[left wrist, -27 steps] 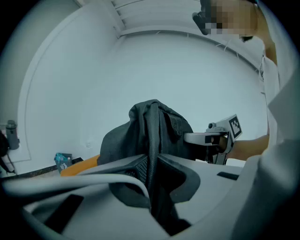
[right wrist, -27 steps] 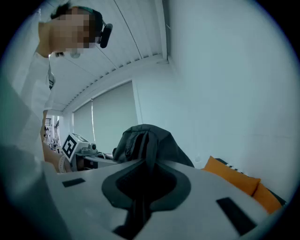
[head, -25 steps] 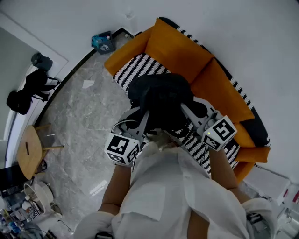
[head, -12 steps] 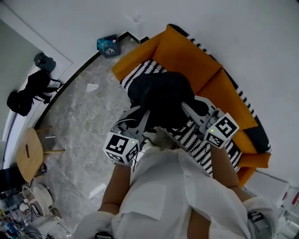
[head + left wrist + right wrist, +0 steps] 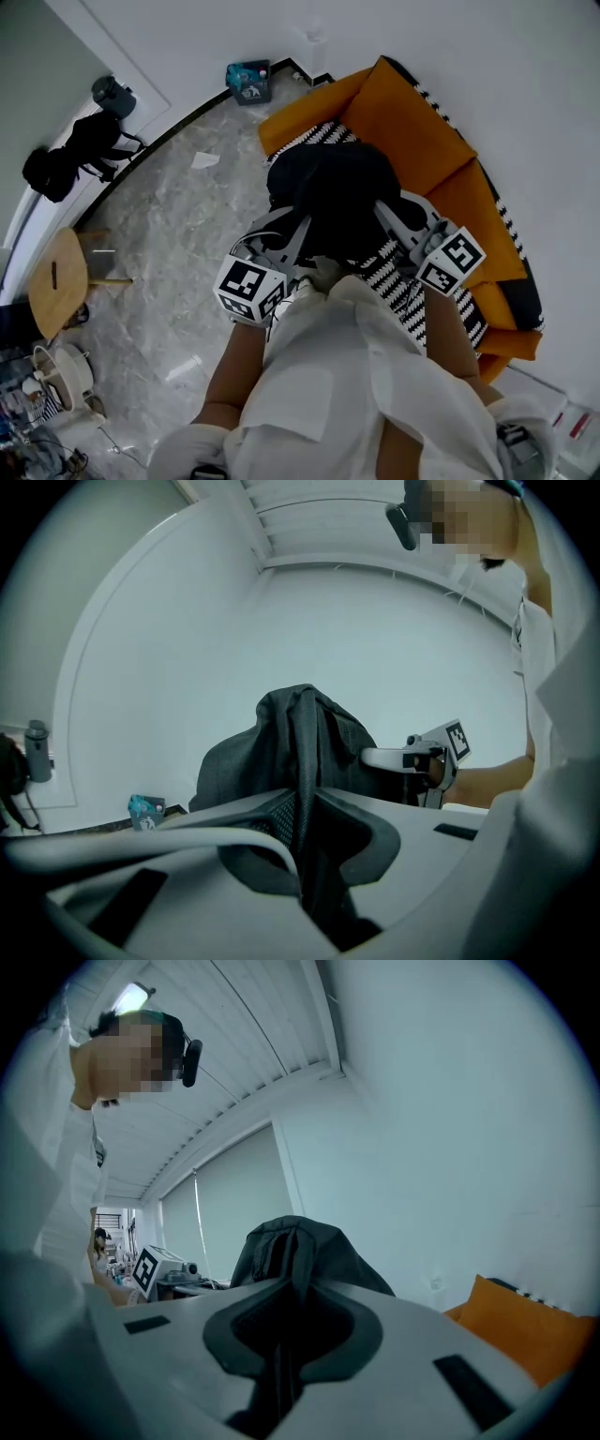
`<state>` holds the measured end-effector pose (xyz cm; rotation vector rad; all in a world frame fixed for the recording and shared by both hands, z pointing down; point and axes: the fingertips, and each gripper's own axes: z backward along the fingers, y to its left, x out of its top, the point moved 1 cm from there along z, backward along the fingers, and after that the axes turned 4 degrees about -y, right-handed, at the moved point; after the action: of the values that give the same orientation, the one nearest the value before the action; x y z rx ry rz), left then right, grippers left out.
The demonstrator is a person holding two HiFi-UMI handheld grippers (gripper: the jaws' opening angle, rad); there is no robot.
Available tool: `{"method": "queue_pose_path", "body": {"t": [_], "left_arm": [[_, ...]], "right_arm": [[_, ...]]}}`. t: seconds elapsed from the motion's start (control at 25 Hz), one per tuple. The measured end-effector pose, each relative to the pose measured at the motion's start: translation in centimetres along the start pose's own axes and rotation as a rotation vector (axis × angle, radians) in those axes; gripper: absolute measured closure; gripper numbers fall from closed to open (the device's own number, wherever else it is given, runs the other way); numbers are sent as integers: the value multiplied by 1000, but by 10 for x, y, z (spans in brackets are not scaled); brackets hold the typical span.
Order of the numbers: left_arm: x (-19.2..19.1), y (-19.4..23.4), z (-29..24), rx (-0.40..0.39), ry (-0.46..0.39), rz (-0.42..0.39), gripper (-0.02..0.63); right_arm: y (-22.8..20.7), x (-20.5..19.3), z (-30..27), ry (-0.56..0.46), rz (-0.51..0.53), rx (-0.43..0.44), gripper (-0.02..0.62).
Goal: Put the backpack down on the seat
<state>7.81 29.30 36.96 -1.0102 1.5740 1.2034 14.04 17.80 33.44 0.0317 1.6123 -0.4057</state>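
Note:
A black backpack (image 5: pixel 328 192) hangs between my two grippers, above the left part of the sofa's black-and-white striped seat (image 5: pixel 405 292). My left gripper (image 5: pixel 298 230) is shut on a fold of the bag's fabric. In the left gripper view the backpack (image 5: pixel 281 752) rises out of the pinched jaws (image 5: pixel 302 832). My right gripper (image 5: pixel 392 217) is shut on the bag's other side, and in the right gripper view a dark strap runs down between its jaws (image 5: pixel 284 1358) below the backpack (image 5: pixel 300 1246). The bag's underside is hidden.
The orange sofa back cushions (image 5: pixel 417 127) stand against the white wall. On the marble floor lie a teal box (image 5: pixel 247 80) and a paper scrap (image 5: pixel 204 160). A black bag (image 5: pixel 70 159) sits by the far-left wall. A round wooden side table (image 5: pixel 54 283) stands at left.
Both grippers keep their hold on the backpack. The head view has swung, so the sofa and floor now sit further right in the picture.

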Motion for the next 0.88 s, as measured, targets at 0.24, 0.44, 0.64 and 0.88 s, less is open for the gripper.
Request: {"method": "queue_pose_path", "body": {"t": [0.24,0.44,0.64,0.88], "left_arm": [[-4,33,1,93,14,33,549],[4,63,-11,142,42,63,549],[19,87,-41,155,67,41,549],[31,113,-88,125,75,19,549]], "right_arm": [[-11,-11,-40,31,-36,105,560],[-34,-7,-82,39,-54,194,561],[-65,4,-106,18,-69,253,560],[-107,16,-120,-4,-47,217,560]]}}
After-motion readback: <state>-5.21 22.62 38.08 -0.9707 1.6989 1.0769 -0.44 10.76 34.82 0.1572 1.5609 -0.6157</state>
